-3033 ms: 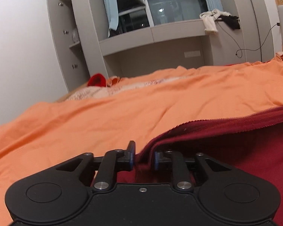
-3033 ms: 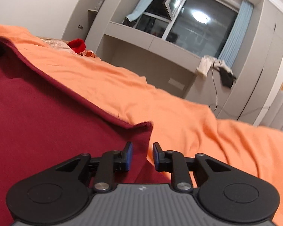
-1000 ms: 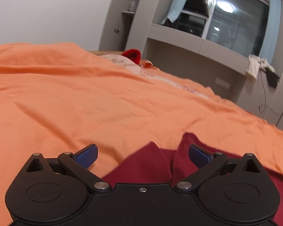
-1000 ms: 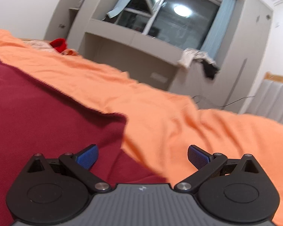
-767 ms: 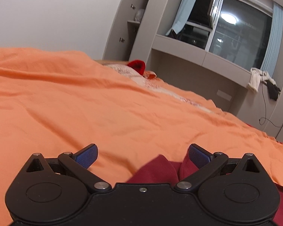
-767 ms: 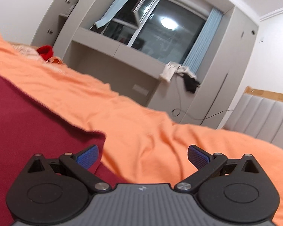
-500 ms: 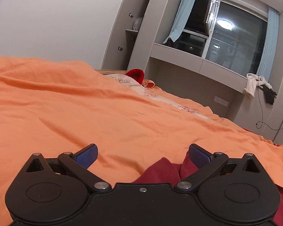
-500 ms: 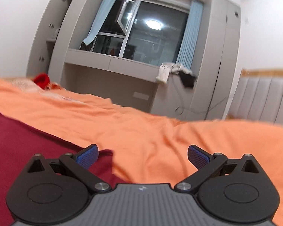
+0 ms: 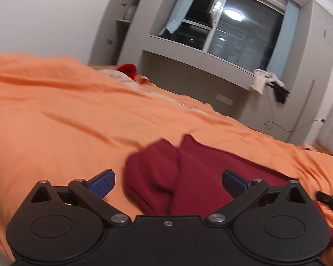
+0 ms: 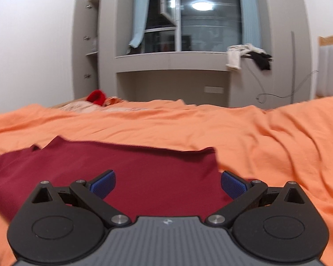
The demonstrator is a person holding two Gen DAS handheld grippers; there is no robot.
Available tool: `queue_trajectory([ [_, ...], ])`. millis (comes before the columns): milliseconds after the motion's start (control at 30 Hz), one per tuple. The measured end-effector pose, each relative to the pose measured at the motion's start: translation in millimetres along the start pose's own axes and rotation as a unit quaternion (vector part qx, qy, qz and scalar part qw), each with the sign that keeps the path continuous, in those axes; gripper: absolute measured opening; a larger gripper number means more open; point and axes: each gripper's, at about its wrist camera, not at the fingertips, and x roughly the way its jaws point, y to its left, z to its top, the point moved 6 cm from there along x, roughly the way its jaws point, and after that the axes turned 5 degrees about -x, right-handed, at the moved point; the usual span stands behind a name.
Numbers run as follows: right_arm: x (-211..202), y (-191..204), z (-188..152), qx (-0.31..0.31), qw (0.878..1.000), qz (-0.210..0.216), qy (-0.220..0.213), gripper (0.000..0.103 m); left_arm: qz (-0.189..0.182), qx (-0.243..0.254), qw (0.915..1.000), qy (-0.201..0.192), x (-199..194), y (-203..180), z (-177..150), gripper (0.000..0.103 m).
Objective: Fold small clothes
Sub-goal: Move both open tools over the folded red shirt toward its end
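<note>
Bedding comes first: an orange bedspread (image 9: 62,119) covers the bed from edge to edge, wrinkled in long shallow ridges, and serves as the landmark for the rest. Behind the bedspread stands a grey built-in cabinet (image 10: 173,75) with a dark window (image 10: 207,15) above it, pale blue curtains (image 10: 139,11) at both sides and a ceiling lamp mirrored in the glass. Lying flat on the bedspread is the dark red garment (image 10: 131,166), folded over on itself, with a rounded flap (image 9: 153,166) doubled up at its left end. At the far edge of the bedspread sits a bright red item (image 10: 96,96) beside some pale patterned cloth. On the cabinet ledge beyond the bedspread hang a white cloth (image 10: 234,57) and a black one (image 10: 262,61), with a cable trailing down the wall below them. The left gripper (image 9: 167,182) hovers low over the garment's left end, its blue-padded fingers (image 9: 102,182) spread wide apart and holding nothing. The right gripper (image 10: 167,181) hovers over the garment's right part, fingers (image 10: 234,184) likewise wide apart and empty, the right pad close to the garment's right edge.
</note>
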Motion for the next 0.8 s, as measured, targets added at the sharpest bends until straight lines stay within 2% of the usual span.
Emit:
queue_trajectory([
  [267, 0.6, 42.4, -3.6, -0.027, 0.999, 0.026, 0.005, 0.103, -0.022, 0.027, 0.9989, 0.031, -20.7, -10.7, -40.8, 0.102],
  [467, 1.9, 59.1, -10.7, -0.036, 0.999, 0.037, 0.013, 0.103, -0.056, 0.006, 0.9957, 0.073, -20.5, -13.8, -62.6, 0.102],
  [633, 4.3, 72.6, -24.9, -0.051, 0.998, 0.039, 0.025, 0.103, -0.091, -0.005, 0.9919, 0.088, -15.0, -23.5, -66.5, 0.102],
  [800, -0.1, 81.8, -29.3, -0.072, 0.997, 0.026, 0.01, 0.103, -0.097, -0.016, 0.9902, 0.099, -7.7, -30.1, -72.5, 0.102],
])
